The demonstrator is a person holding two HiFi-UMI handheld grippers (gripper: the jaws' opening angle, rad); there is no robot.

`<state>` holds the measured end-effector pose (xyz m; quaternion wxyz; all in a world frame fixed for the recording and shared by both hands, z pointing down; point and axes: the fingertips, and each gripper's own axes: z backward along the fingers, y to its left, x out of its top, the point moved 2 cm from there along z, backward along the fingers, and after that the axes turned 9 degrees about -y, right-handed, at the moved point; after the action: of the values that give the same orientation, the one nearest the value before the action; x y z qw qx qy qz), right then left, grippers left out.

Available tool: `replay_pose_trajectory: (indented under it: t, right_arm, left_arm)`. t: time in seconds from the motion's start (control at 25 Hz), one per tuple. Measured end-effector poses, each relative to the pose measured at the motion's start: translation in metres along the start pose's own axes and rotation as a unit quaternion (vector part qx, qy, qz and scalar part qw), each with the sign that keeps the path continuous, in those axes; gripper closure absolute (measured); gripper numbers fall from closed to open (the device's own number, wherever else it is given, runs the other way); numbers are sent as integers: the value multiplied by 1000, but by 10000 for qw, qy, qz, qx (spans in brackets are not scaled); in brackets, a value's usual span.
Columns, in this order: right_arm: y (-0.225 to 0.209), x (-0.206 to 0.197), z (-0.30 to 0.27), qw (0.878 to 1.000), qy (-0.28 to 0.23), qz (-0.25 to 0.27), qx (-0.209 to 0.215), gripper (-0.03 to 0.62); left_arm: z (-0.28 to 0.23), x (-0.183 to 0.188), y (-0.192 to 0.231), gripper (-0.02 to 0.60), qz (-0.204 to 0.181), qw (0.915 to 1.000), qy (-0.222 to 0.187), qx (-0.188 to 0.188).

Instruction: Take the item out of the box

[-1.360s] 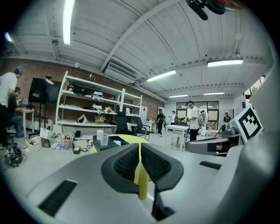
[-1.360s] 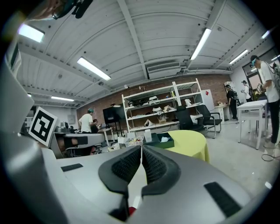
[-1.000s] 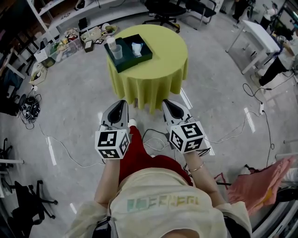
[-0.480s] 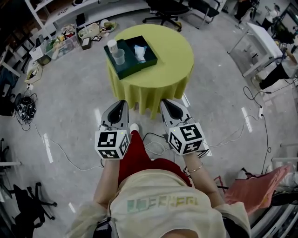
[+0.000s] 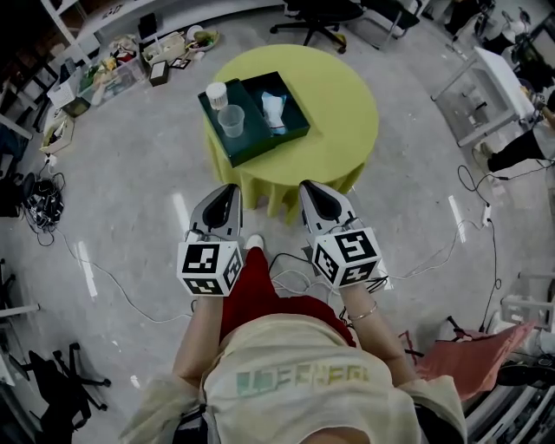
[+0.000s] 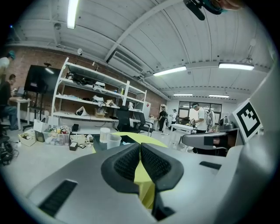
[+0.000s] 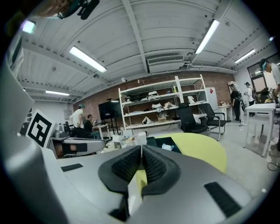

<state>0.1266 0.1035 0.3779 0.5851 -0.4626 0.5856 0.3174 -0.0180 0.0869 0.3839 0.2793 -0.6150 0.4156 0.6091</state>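
A dark green open box (image 5: 253, 117) lies on a round table with a yellow-green cloth (image 5: 334, 121). Inside it are a white-and-blue packet (image 5: 274, 109), a clear plastic cup (image 5: 231, 121) and a white capped cup (image 5: 217, 94). My left gripper (image 5: 227, 192) and right gripper (image 5: 310, 188) are held side by side at waist height, short of the table's near edge, both shut with nothing between the pads. In the left gripper view the box (image 6: 123, 139) and cups (image 6: 113, 141) show beyond the left gripper (image 6: 140, 146). The right gripper (image 7: 141, 150) faces the box (image 7: 164, 143) too.
Cables (image 5: 113, 286) trail over the grey floor around my feet. Shelving with clutter (image 5: 113, 65) stands at the far left, office chairs (image 5: 321, 13) behind the table, a white table (image 5: 486, 87) at the right. People stand by desks (image 6: 201, 118) in the distance.
The table and box have shifted rightward and slightly nearer in the head view as I move toward them. Both grippers keep their pose, still shut.
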Motion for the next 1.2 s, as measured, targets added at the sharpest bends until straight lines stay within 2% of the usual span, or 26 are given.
replay_pose_trajectory:
  t: [0.6,0.88,1.2]
  right_arm:
    - [-23,16,-149,9990,139,6,-430,554]
    - [-26,18,-188,9980,249,56,-576,554]
    - [-33,18,-203,9968,371,81,-705,554]
  left_arm:
    - [-109,30,103,551,50,9992,83,-377]
    - [-137,35,134,551,58,9986,116,-520]
    - [-150,42,146,551,99,9983,72,-563]
